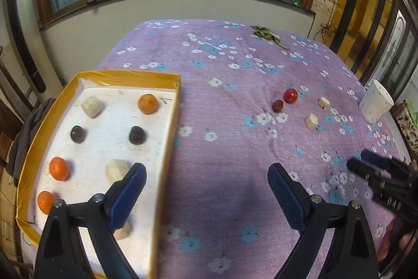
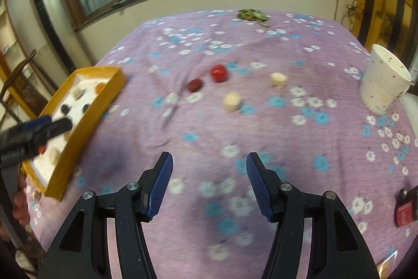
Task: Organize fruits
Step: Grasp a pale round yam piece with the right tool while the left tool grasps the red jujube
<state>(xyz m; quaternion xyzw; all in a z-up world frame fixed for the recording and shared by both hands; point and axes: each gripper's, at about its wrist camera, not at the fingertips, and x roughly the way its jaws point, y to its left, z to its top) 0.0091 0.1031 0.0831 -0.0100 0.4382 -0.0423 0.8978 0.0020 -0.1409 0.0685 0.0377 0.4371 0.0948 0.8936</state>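
Note:
A yellow-rimmed tray [image 1: 172, 122] with a white floor holds several fruits in rows: orange tangerines [image 1: 148, 103], dark round fruits [image 1: 137, 135] and pale chunks [image 1: 91, 106]. On the purple cloth lie a red tomato [image 1: 290, 95], a dark red date [image 1: 278, 106] and two pale chunks [image 1: 312, 120]. My left gripper [image 1: 206, 171] is open and empty, its left finger over the tray's near right edge. My right gripper [image 2: 209, 166] is open and empty above the cloth, short of the tomato [image 2: 219, 73], the date [image 2: 194, 85] and a pale chunk [image 2: 232, 101].
A white speckled cup [image 2: 382, 81] stands at the table's right edge. Green leaves [image 2: 252, 15] lie at the far edge. A red and black object [image 2: 406, 208] lies at the near right. The tray [image 2: 86, 119] sits at the table's left edge.

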